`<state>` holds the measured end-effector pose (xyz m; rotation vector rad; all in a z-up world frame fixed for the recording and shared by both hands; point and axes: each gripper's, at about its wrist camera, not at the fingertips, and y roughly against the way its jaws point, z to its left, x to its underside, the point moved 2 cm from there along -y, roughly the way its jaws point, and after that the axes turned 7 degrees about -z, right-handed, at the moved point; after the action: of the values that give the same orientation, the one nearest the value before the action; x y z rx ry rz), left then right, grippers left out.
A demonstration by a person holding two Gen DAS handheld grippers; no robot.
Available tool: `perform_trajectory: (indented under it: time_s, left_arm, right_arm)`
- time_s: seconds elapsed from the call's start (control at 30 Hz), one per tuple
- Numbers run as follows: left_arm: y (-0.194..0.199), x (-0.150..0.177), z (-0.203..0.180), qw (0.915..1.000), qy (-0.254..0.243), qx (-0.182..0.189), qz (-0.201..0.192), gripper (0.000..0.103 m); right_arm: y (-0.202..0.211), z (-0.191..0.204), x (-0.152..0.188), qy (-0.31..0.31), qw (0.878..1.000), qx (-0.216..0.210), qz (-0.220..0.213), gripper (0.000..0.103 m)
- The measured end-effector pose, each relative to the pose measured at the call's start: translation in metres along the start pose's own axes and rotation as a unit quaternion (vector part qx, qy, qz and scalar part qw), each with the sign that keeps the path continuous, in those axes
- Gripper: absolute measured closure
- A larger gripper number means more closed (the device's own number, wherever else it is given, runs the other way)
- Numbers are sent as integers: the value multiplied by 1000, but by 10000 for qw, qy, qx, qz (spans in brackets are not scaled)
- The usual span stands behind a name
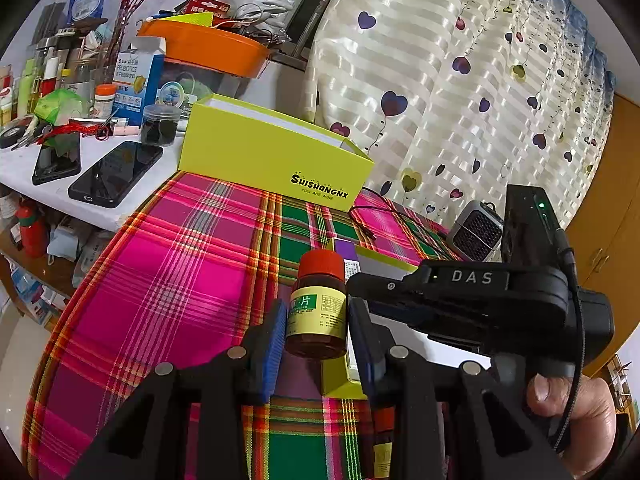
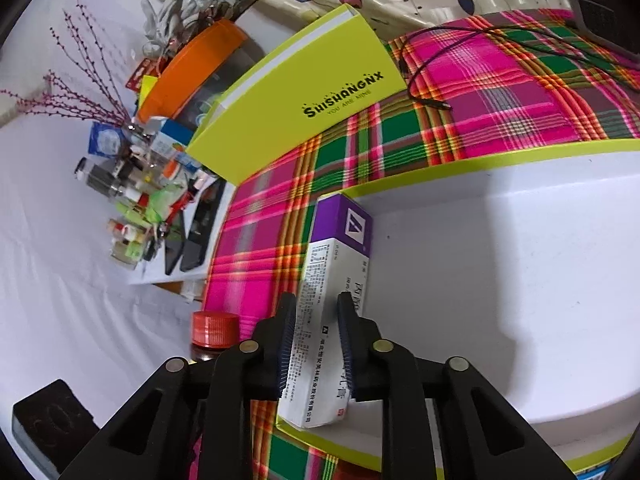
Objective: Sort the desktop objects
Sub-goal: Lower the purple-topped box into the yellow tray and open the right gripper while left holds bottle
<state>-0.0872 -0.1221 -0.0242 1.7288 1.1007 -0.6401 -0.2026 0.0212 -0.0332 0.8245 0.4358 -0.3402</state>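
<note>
Right gripper (image 2: 317, 304) pinches a white-and-purple medicine carton (image 2: 335, 280); both ribbed pads press its long sides. Carton lies along the near-left inner corner of a shallow box lid (image 2: 520, 280), white inside with a lime-green rim, purple end pointing away from the camera. Whether the carton rests on the lid floor or hangs just above it, cannot tell.

Left gripper (image 1: 318, 312) straddles a brown pill bottle (image 1: 318, 312) with red cap and yellow-green label. Left blue pad (image 1: 276, 344) touches the bottle's side; right pad sits just beside it, contact there unclear, so a grip cannot be confirmed. Bottle upright, held over or standing on the plaid cloth (image 1: 160, 280), just left of the lid's edge.

In the left view the right gripper's black body, marked DAS, crosses the frame at right, with a hand (image 1: 572, 420) on its handle.

Lime-green box (image 1: 276, 156), printed SHISHANGNX, stands at the far edge of the cloth. Far left, a white shelf carries two dark phones (image 1: 116, 176) and crowded bottles, jars and an orange basin (image 1: 208, 46). Black cable (image 2: 424, 80) loops on the cloth right of the green box.
</note>
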Motion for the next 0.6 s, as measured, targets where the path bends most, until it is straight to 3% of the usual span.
perform_trajectory:
  time_s: [0.37,0.6]
  left_arm:
    - [-2,2,-2,9999,-121,-23,7,70]
    - [-1,2,-8,9996,-252,-72,-92,70]
  right_arm:
    - [45,2,5,531,9983,116,-200,76]
    - [93,-17,15,1115,9906,584,-530,75]
